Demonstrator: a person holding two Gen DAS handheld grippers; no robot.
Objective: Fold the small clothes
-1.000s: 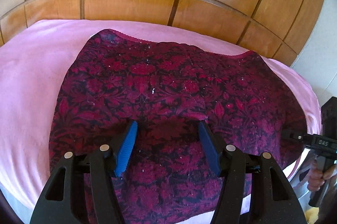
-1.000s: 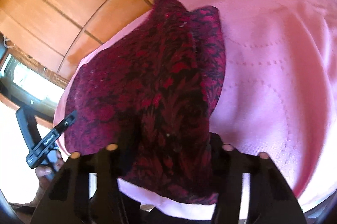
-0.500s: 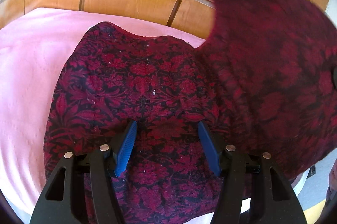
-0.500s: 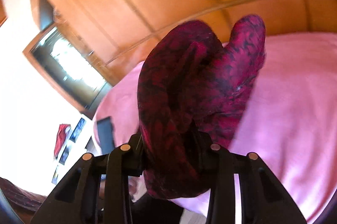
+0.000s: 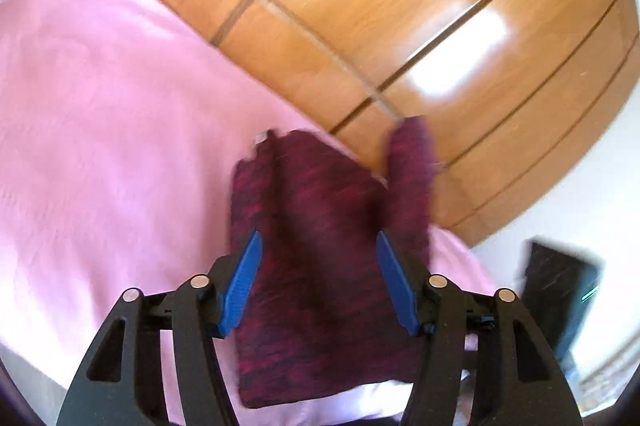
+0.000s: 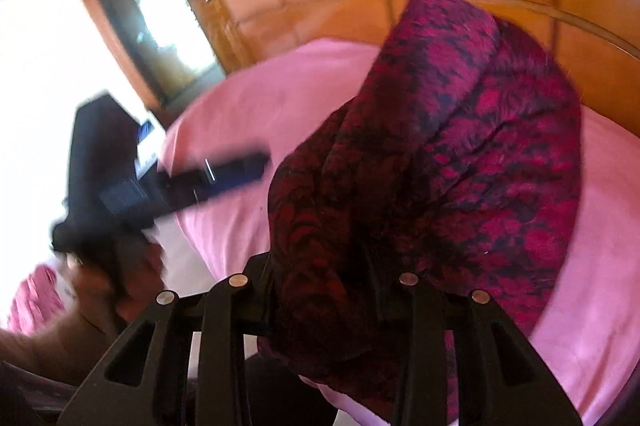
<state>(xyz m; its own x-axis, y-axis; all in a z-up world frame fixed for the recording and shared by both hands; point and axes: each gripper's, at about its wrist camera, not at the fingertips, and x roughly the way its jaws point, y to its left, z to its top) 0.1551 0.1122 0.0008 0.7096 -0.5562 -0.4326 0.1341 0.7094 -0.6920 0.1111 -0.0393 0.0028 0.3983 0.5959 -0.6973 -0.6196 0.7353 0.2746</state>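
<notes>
Clamping the bunched garment (image 6: 400, 186), right hand-held gripper (image 6: 324, 290); left hand-held gripper (image 5: 318, 266) gapes empty.

Open pink blanket (image 5: 100, 146) left of the garment (image 5: 320, 266); wooden headboard (image 5: 400, 26) close behind.

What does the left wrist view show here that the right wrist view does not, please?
Only the left wrist view shows the left gripper's blue fingers standing apart over the cloth, gripping nothing. Only the right wrist view shows the right gripper clamped on bunched fabric, a window, and the person's hand holding the other tool. Both show the red patterned garment, the pink bedcover and the wooden headboard.
</notes>
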